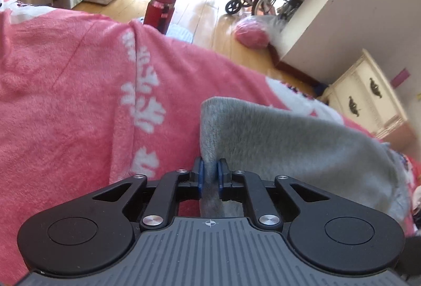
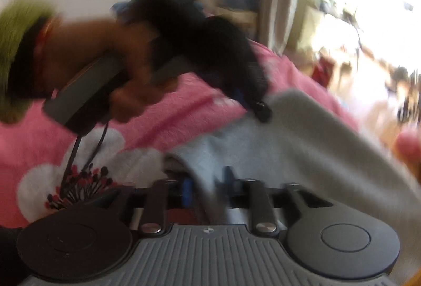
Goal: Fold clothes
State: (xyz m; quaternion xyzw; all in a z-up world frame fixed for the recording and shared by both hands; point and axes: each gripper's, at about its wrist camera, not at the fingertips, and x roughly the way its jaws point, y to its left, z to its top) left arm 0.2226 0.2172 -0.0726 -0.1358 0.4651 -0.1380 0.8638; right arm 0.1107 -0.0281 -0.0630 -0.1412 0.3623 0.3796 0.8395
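No lettering, number or brand could be read anywhere in either view. The white marks on the pink blanket [image 1: 79, 91] were only a pattern, not letters, and the right wrist view was too blurred to make out any writing at all.

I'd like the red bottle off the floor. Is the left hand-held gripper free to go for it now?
Probably not. The left hand-held gripper is shut on the grey garment, and the red bottle stands on the floor beyond the pink blanket.
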